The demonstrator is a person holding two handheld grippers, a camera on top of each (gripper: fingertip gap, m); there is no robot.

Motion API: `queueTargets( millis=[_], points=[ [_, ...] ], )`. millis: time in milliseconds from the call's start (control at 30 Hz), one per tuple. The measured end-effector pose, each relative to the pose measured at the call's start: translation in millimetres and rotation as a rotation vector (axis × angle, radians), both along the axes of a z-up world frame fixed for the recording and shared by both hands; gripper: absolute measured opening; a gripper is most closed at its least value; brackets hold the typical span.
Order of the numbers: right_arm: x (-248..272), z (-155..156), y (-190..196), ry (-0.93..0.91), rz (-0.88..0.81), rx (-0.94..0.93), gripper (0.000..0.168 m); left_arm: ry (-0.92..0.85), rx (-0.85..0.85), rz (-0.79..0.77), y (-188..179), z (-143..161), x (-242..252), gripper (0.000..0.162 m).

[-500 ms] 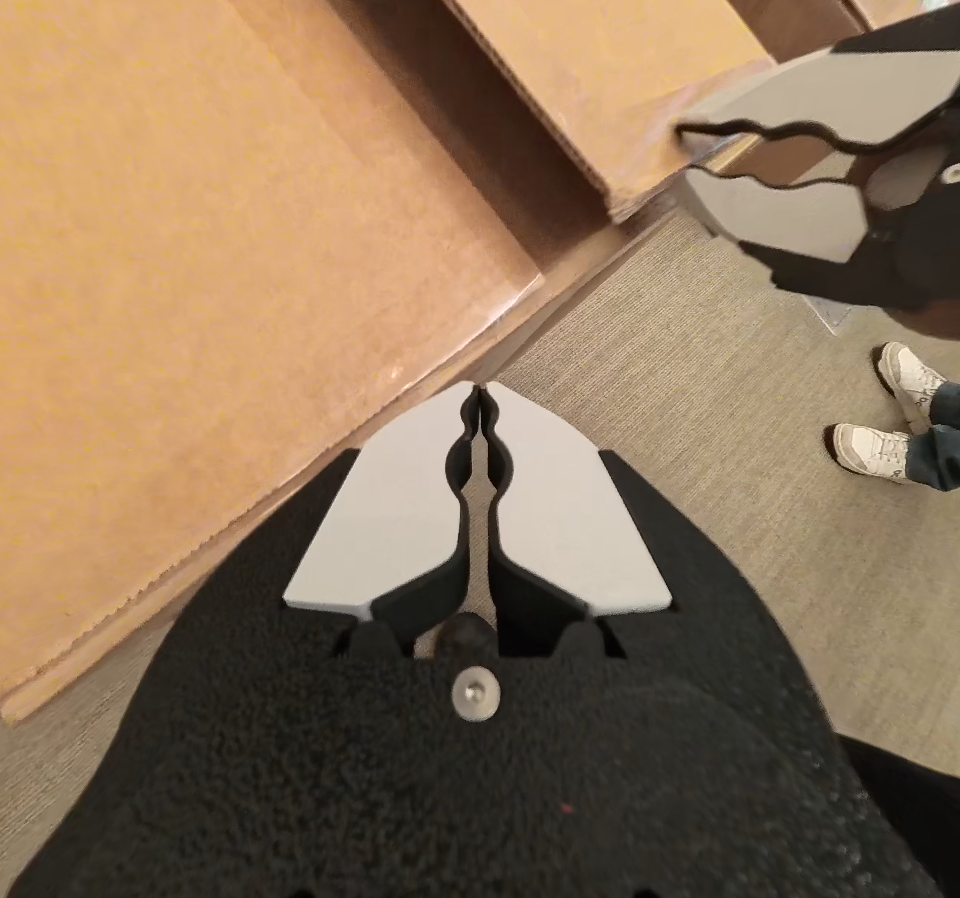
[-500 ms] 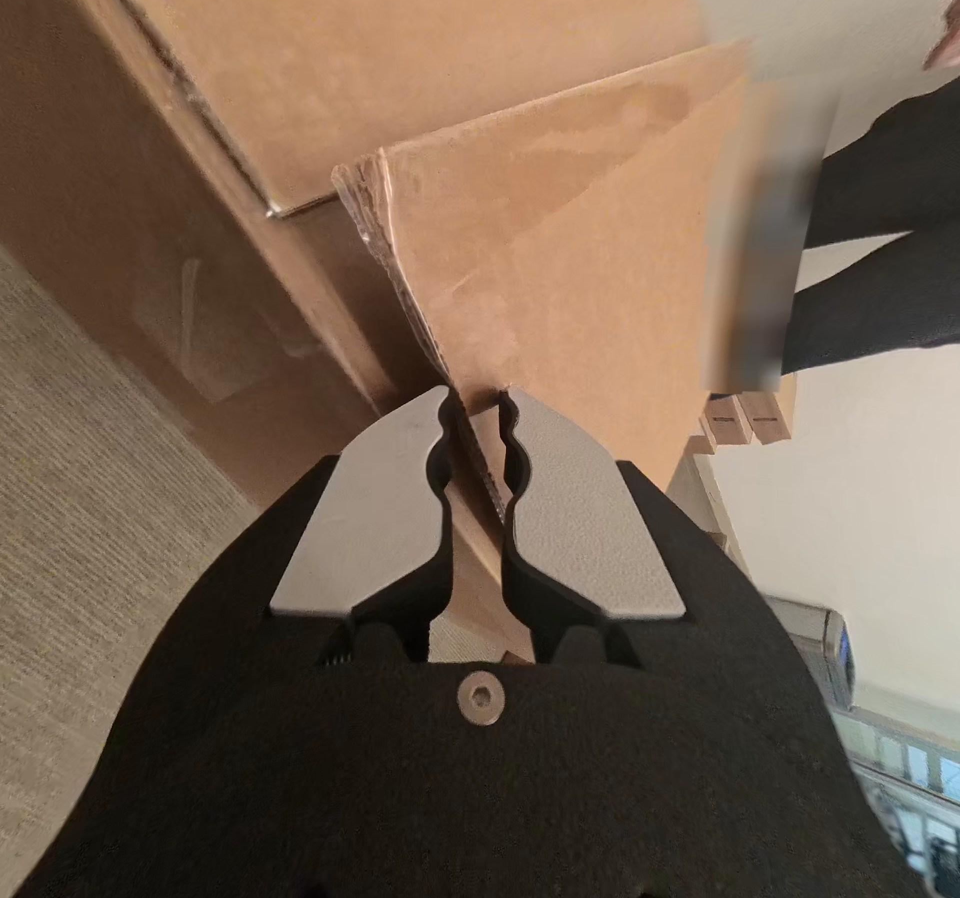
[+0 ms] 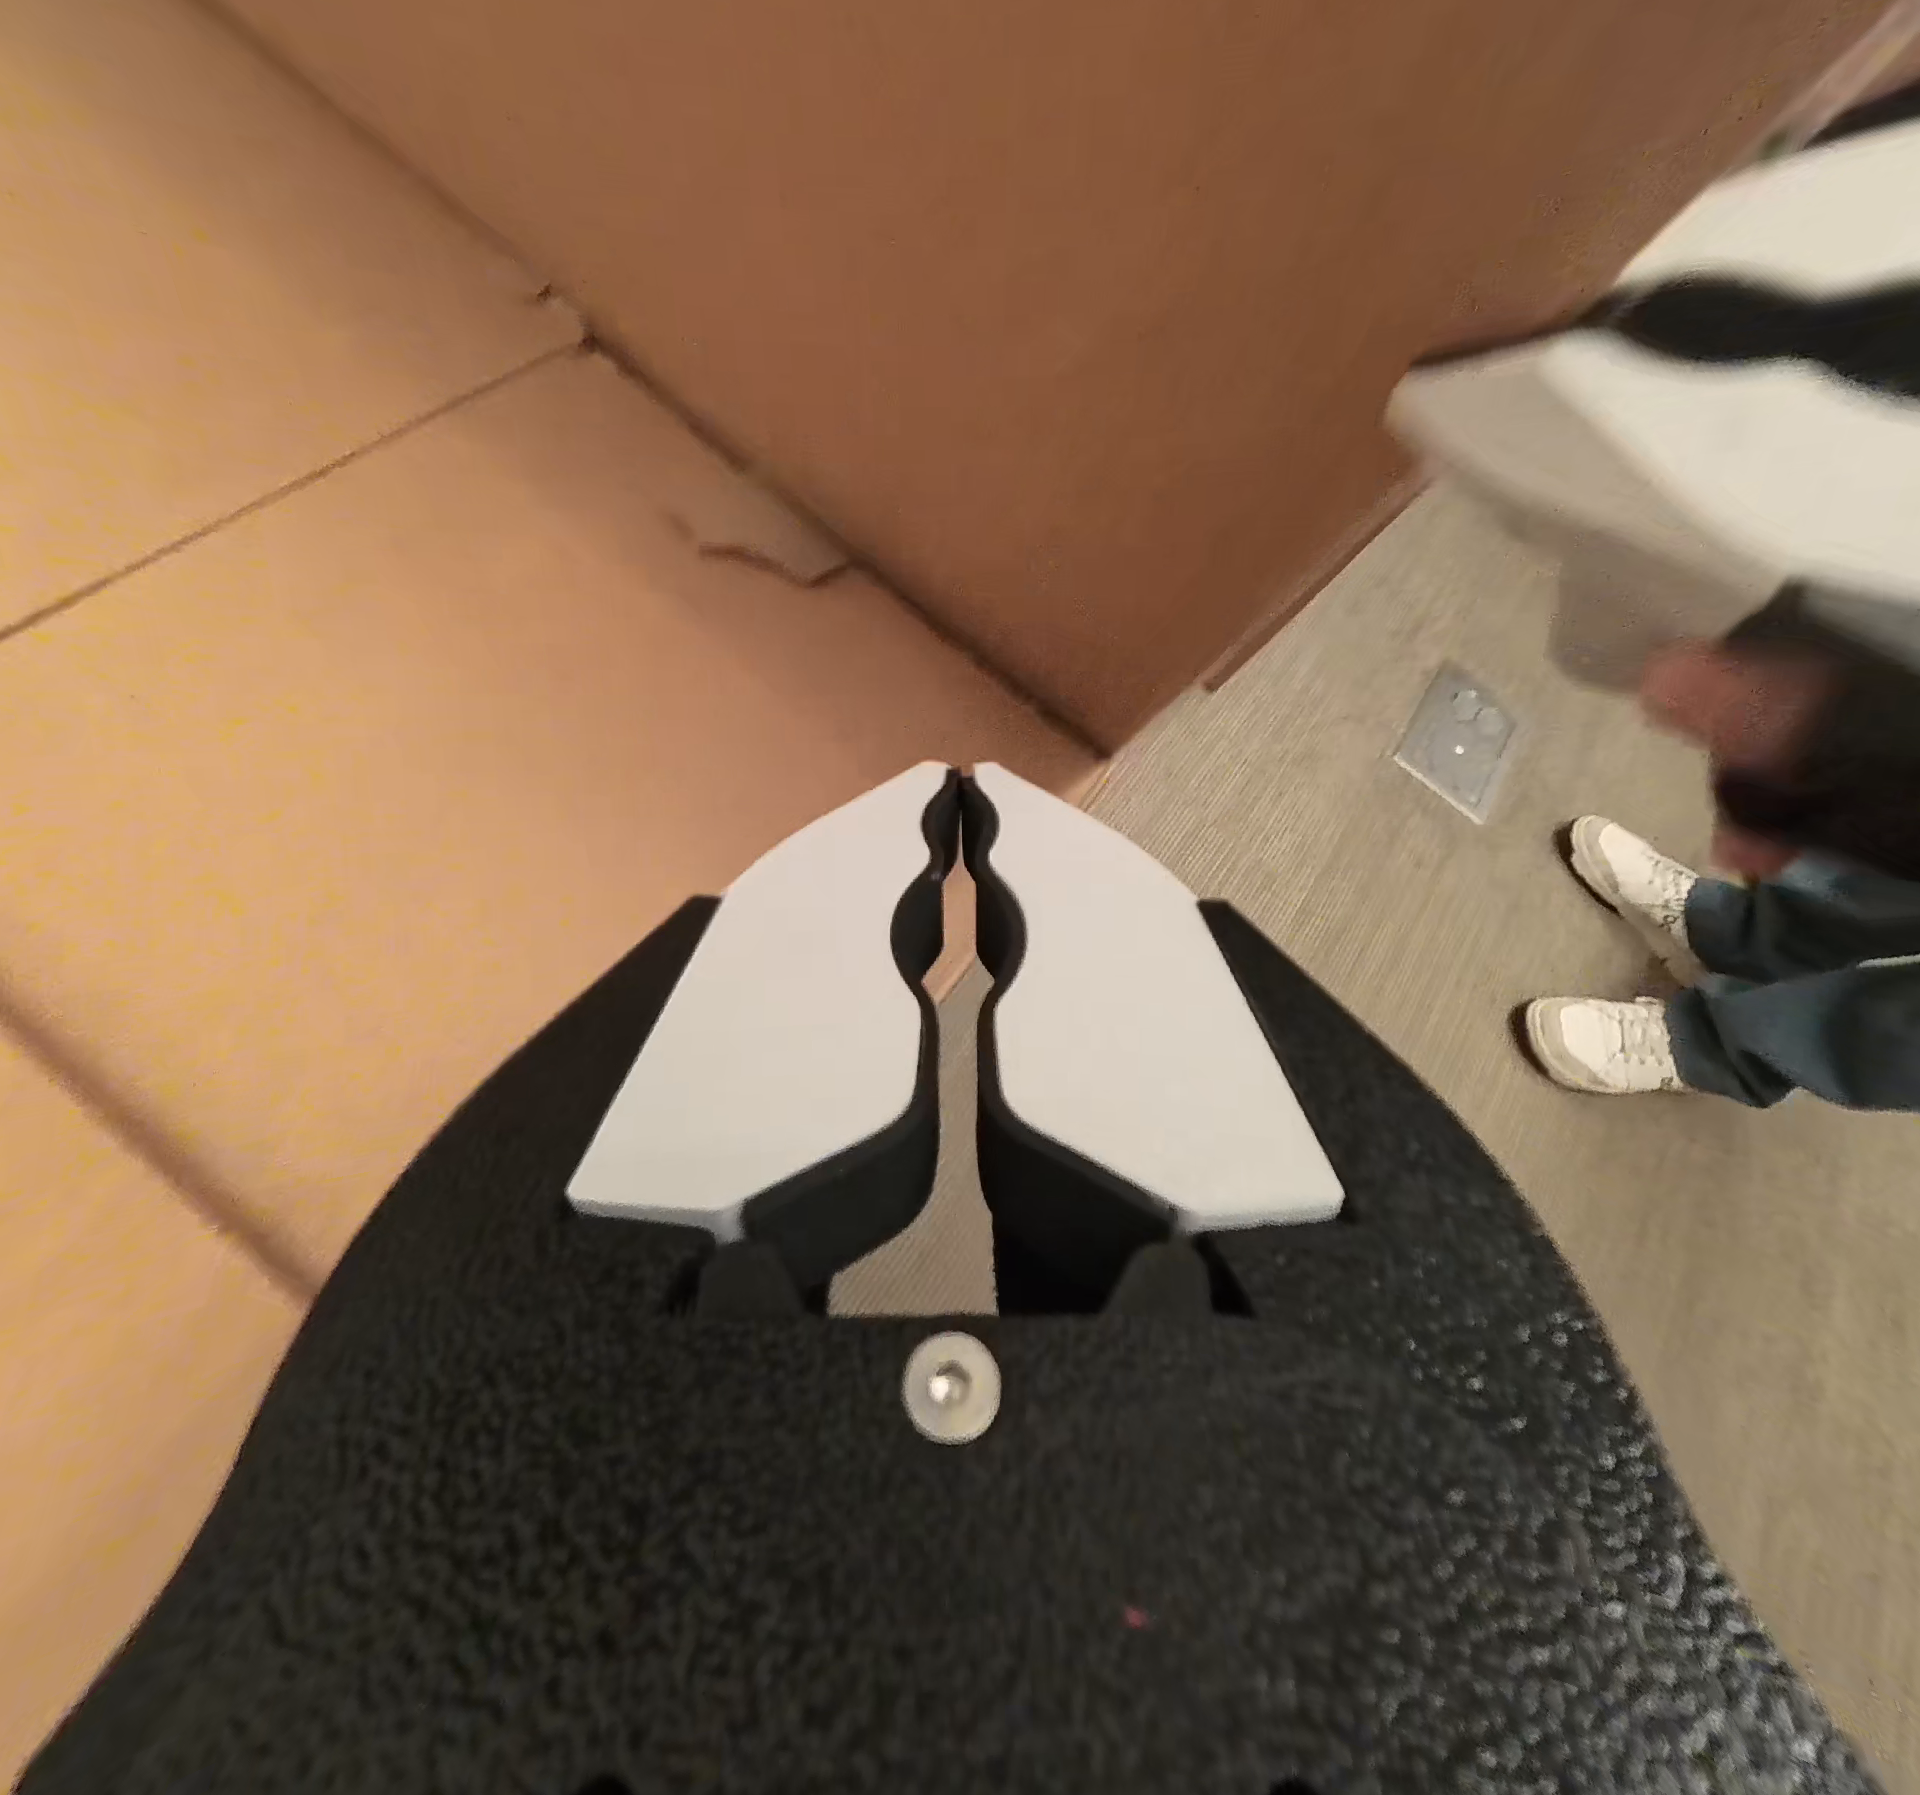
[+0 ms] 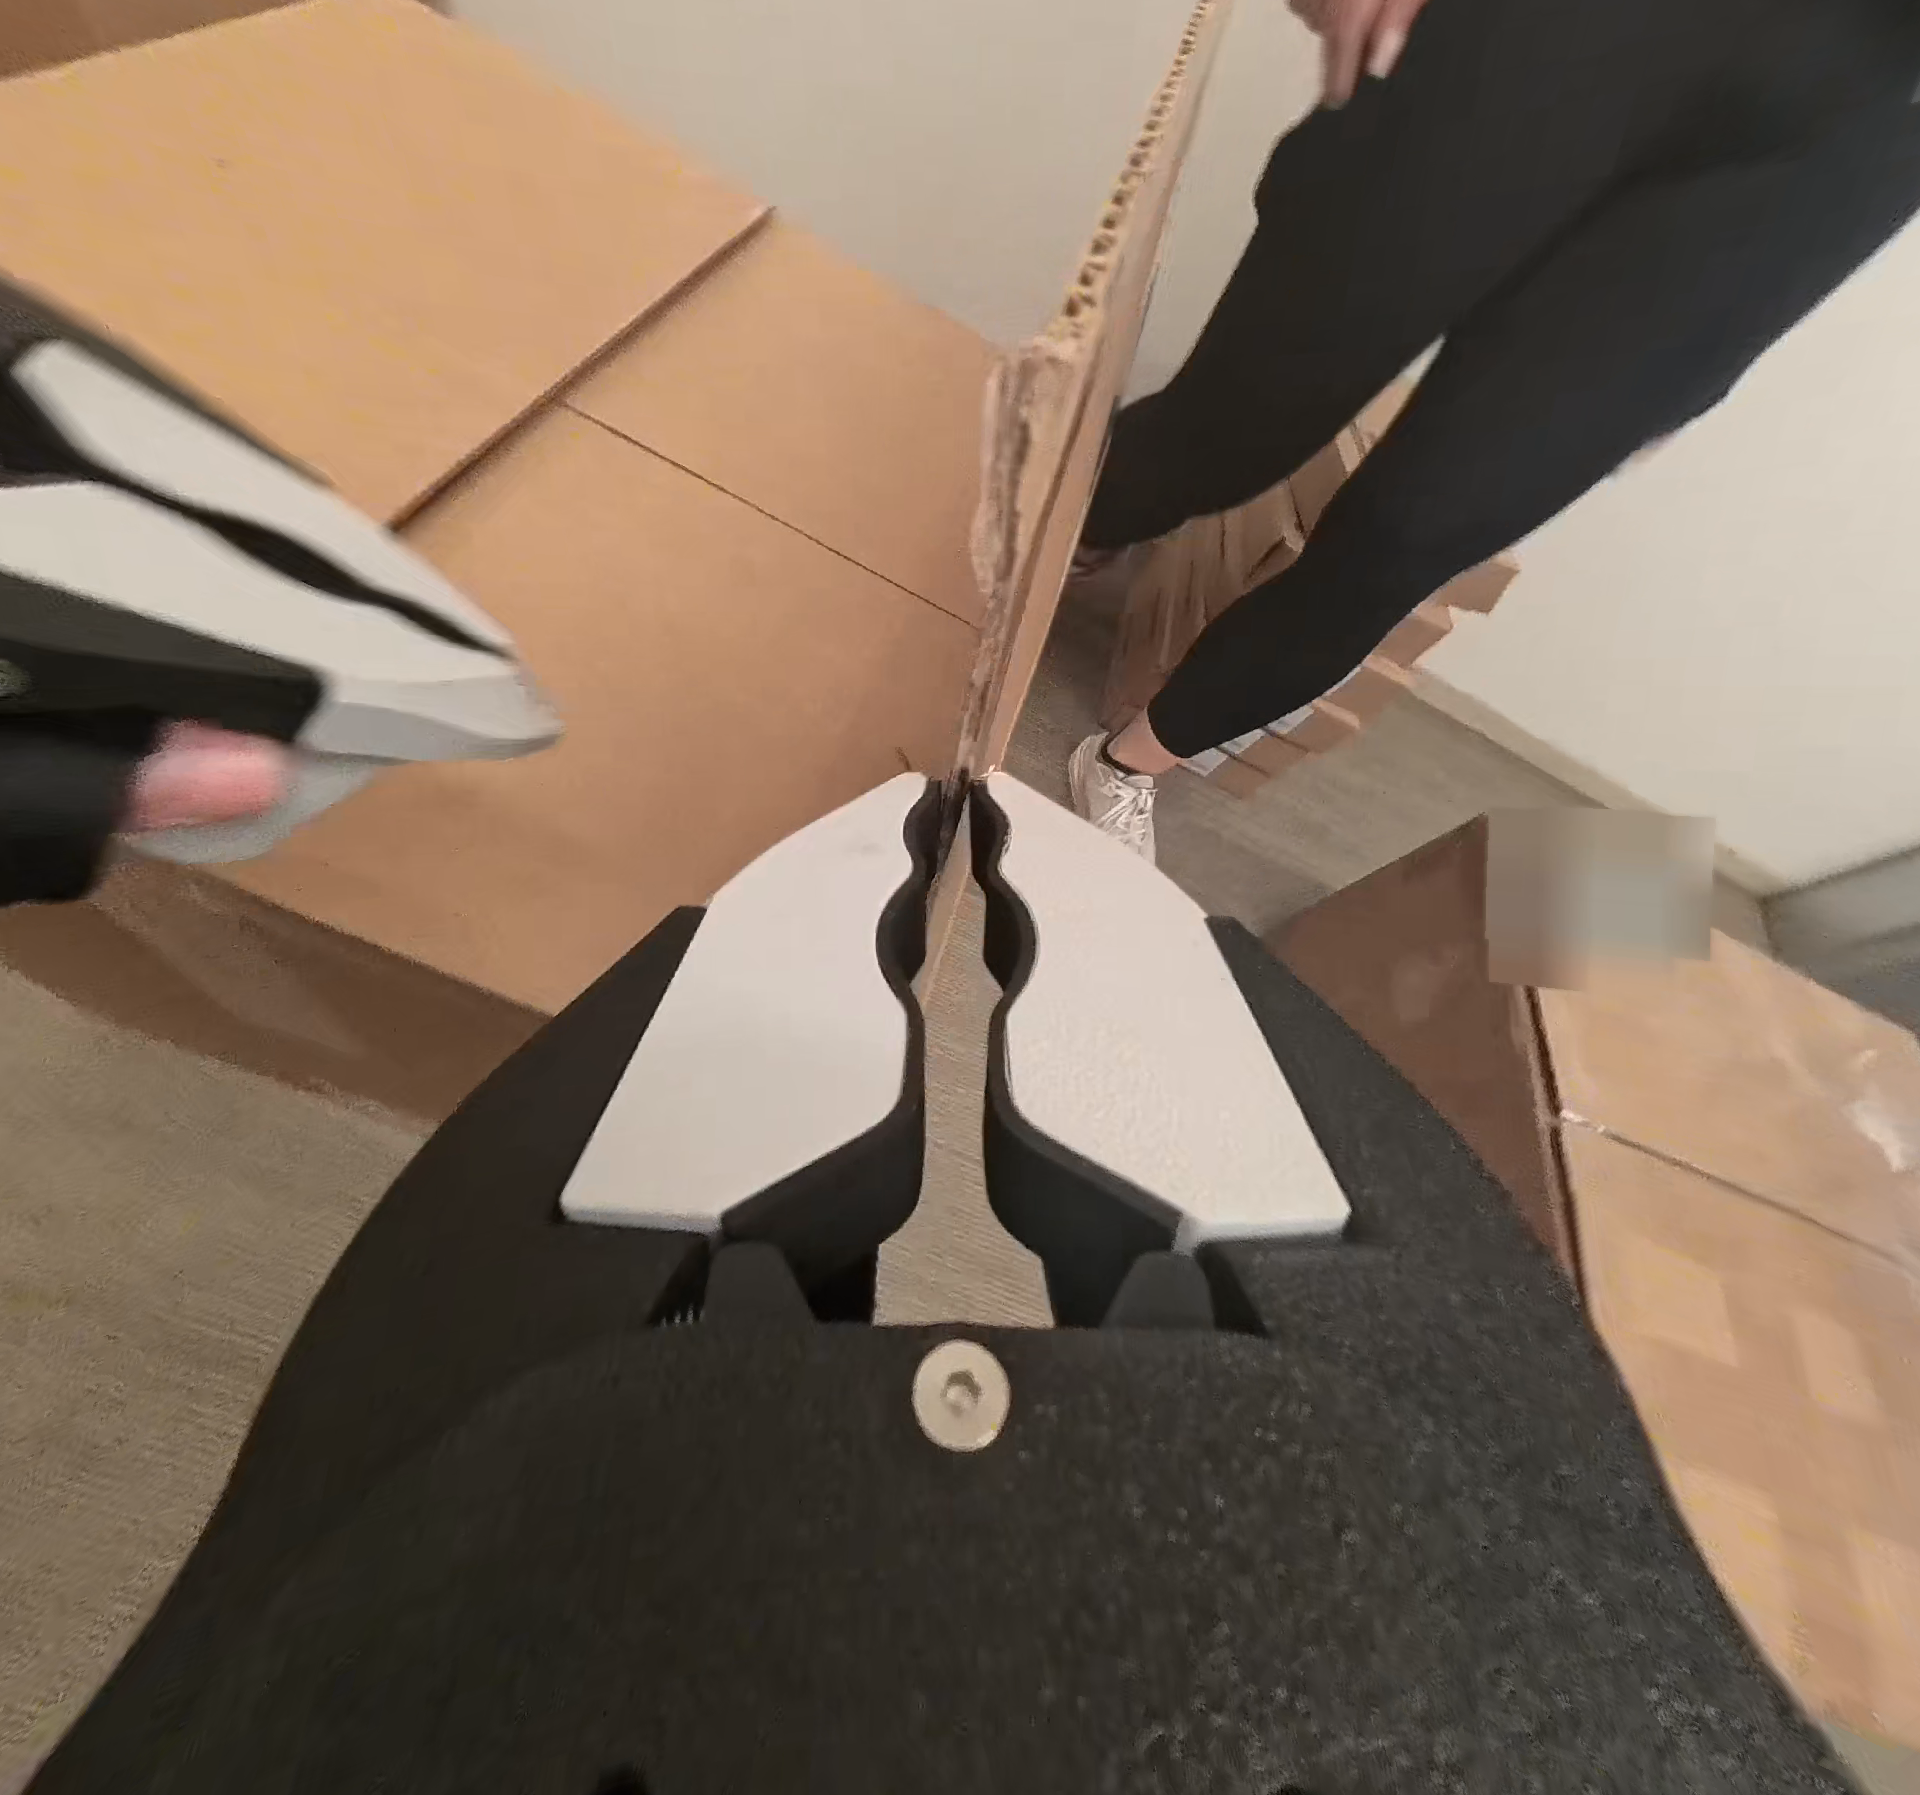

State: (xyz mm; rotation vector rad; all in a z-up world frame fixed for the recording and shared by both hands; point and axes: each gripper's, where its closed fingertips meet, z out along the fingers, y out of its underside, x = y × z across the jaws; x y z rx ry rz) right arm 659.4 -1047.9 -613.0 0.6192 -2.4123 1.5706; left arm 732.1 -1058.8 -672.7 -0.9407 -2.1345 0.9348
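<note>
Right claw (image 4: 958, 781) pinched tight on upright brown corrugated cardboard flap (image 4: 1101, 322), seen edge-on. Left claw (image 3: 961, 777) closed, empty, hovering over flat brown cardboard box top (image 3: 312, 602). Grey carpet floor (image 3: 1403, 810) beyond; bystander's white sneakers (image 3: 1600, 1044) farther off.

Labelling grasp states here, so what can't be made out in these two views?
- Left wrist view: the right tongs are motion-blurred and cut by the right edge, so their grip is unreadable there.
- Right wrist view: the cardboard flap runs edge-on and off the top, so its face is hidden.
- Right wrist view: a mosaic patch covers part of the box at right.
</note>
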Motion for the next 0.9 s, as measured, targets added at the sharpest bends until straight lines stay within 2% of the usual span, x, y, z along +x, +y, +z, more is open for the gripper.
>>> queueTargets(
  millis=[200,367,500,767,900],
  points=[
    [-14,3,1,-0.043,0.043,0.016,0.006,0.033,-0.042,-0.043,-5,25,-65,0.0],
    [-26,5,3,-0.074,0.068,0.043,0.006,0.04,-0.048,-0.074,-4,29,-96,0.0],
    [-43,9,8,-0.075,0.044,0.061,0.006,0.041,-0.048,-0.074,-7,27,-115,0.0],
    [-78,48,28,-0.143,0.03,0.034,0.0,0.033,-0.005,-0.087,-9,11,-149,0.0],
    [-91,43,17,-0.148,0.013,0.067,0.0,-0.018,-0.026,-0.117,-9,-5,-170,0.0]
  ],
)
